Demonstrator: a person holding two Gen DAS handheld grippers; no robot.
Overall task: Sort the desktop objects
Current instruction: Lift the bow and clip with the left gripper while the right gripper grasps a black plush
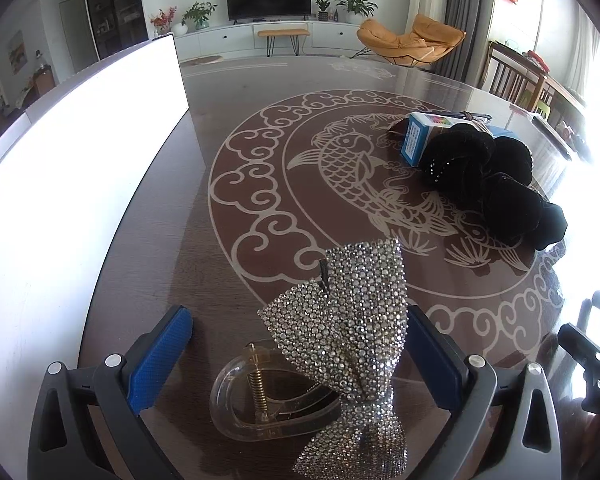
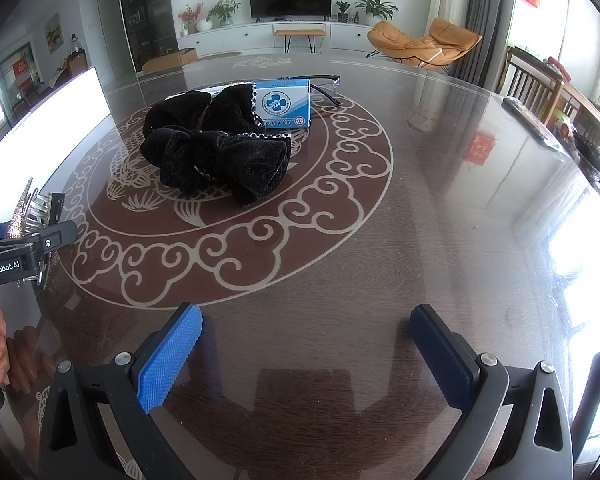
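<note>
A rhinestone bow hair clip (image 1: pixel 340 332) with a clear plastic claw lies between the wide-apart blue pads of my left gripper (image 1: pixel 300 344); it leans against the right pad, and the left pad is apart from it. In the right wrist view the clip (image 2: pixel 28 216) stands up by the left gripper at the far left. A black velvet hair bow (image 1: pixel 496 184) (image 2: pixel 216 148) lies on the table's fish pattern, against a small blue and white box (image 1: pixel 420 136) (image 2: pixel 286 104). Eyeglasses (image 2: pixel 324 84) lie behind the box. My right gripper (image 2: pixel 304 348) is open and empty above the table.
A large white panel (image 1: pixel 72 168) (image 2: pixel 48 128) covers the table's left side. The round glass-topped table (image 2: pixel 440 200) has wooden chairs (image 2: pixel 536 84) at its right edge. A dark flat object (image 2: pixel 532 116) lies near that edge.
</note>
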